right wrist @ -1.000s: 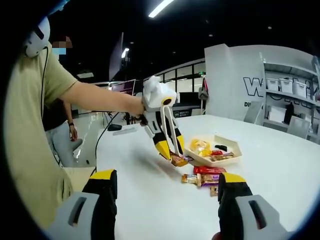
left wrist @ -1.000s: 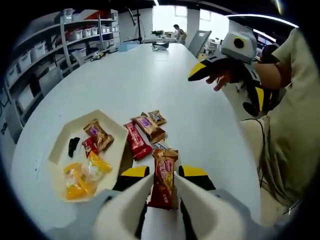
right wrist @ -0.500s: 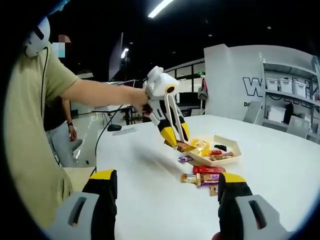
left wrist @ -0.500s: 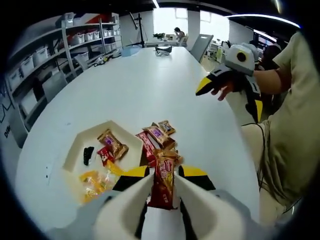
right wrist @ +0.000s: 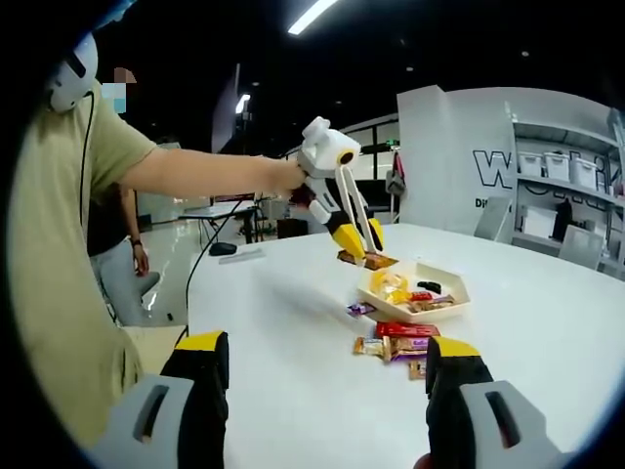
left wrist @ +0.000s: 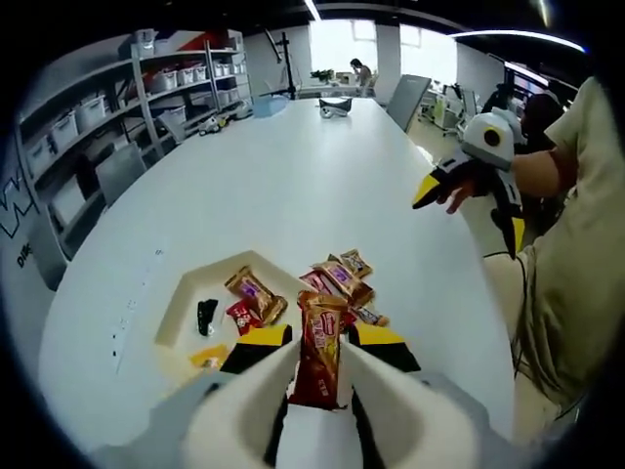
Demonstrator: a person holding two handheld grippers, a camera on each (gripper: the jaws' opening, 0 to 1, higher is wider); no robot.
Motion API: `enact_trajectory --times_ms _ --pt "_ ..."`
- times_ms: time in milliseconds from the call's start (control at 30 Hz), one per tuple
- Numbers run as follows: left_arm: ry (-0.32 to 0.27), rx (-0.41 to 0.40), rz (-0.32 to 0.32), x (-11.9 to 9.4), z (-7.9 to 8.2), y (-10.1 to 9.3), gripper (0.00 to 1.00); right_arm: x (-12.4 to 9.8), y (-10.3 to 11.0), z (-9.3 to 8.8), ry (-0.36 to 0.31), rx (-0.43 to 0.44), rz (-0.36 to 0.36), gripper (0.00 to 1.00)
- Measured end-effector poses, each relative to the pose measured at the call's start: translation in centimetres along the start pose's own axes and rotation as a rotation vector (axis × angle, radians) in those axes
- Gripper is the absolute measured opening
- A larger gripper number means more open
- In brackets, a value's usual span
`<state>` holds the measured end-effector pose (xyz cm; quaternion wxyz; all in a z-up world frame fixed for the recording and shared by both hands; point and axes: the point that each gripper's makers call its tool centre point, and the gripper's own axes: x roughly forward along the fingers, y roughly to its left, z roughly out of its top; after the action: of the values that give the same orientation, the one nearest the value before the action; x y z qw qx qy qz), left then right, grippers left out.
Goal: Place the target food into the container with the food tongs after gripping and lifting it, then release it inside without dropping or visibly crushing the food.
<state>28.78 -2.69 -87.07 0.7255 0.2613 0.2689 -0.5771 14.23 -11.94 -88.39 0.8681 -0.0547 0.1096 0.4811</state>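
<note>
While right gripper (right wrist: 327, 410) stands parted, left gripper (left wrist: 317, 376) clamps snack packet (left wrist: 321, 347) lengthwise above tray (left wrist: 181, 313).

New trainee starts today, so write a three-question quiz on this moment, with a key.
1. True or false: the left claw is shut on a snack bar.
2. The tray is which colour? A) white B) green C) black
3. Fill in: the right claw is ____ and holds nothing.

Key: 1 true. 2 A. 3 open.
</note>
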Motion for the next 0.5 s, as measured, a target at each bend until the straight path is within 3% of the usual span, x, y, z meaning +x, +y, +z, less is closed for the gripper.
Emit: enact_trajectory --times_ms 500 --pt "-0.024 -0.017 0.042 0.0 2.2 3.0 0.22 0.0 0.0 -0.2 0.001 0.004 0.0 0.82"
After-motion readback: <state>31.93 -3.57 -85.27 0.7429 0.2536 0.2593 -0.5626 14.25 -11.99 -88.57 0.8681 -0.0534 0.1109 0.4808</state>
